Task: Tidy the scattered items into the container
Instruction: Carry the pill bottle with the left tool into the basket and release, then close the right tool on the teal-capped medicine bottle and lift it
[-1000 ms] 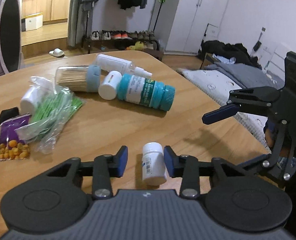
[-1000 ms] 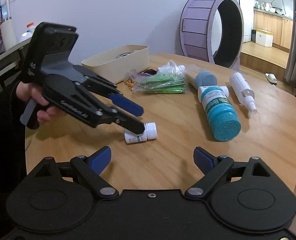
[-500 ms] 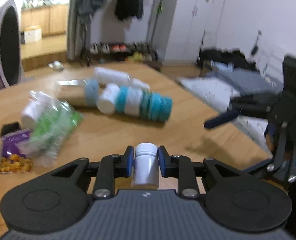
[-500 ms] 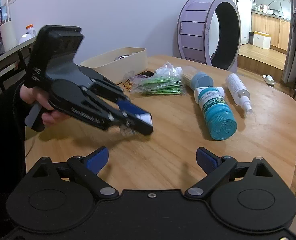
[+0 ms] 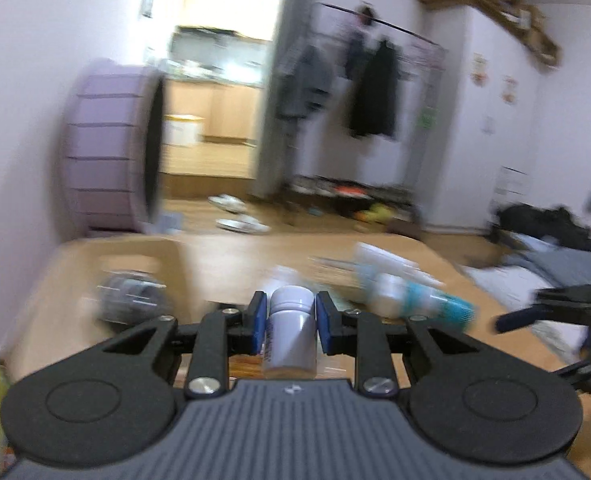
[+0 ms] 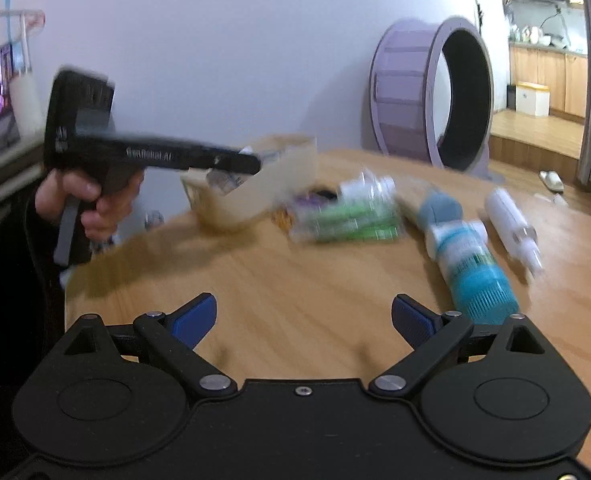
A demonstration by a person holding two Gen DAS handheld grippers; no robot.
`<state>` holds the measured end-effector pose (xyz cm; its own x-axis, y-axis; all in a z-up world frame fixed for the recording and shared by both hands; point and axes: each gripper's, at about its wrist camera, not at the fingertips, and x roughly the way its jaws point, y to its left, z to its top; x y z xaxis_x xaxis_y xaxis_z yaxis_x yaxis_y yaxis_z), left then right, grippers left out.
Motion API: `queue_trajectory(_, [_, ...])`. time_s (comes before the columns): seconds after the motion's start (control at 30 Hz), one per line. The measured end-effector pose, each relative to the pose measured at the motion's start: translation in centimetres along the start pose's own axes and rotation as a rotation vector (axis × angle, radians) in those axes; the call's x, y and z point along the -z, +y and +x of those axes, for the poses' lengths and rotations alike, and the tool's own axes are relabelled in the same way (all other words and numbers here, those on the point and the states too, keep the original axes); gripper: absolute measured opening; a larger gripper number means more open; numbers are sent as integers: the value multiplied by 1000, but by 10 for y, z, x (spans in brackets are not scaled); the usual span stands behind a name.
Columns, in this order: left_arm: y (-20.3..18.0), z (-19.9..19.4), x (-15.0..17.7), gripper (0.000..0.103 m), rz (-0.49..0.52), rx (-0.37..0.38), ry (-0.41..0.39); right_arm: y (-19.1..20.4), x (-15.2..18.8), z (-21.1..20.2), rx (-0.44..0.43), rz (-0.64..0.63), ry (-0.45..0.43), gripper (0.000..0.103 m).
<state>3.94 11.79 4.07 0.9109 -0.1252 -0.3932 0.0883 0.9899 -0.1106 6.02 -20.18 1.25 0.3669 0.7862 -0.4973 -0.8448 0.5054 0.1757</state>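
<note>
White plastic, small and probably light: in the left wrist view the pill bottle (image 5: 289,330) sits low at centre, pinched across its stiff, smooth body by the left gripper (image 5: 288,318). Mid-body suits it; the cap might slip.

The right wrist view alone shows the cream container (image 6: 255,184) at upper centre, the left gripper's tip over its rim. The right gripper (image 6: 303,316) gapes empty at the bottom.

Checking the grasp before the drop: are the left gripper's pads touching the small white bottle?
Touching. The left wrist view shows both blue pads pressed flat against the small white bottle inside the left gripper, no gap.
</note>
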Motion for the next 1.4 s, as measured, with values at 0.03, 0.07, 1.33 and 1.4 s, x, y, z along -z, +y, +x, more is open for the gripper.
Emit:
queue_trajectory(0.03, [8, -1, 0, 25, 5, -39, -6, 1, -3, 2, -1, 11, -26, 96])
queue_trajectory(0.07, [17, -1, 1, 25, -2, -73, -10, 1, -6, 4, 7, 24, -52, 97])
queue_trajectory(1.33, [-46, 22, 30, 43, 56, 219, 98, -77, 12, 27, 378, 125, 36, 83])
queue_trajectory(1.4, [-47, 22, 30, 43, 53, 220, 98, -79, 14, 31, 370, 129, 40, 77])
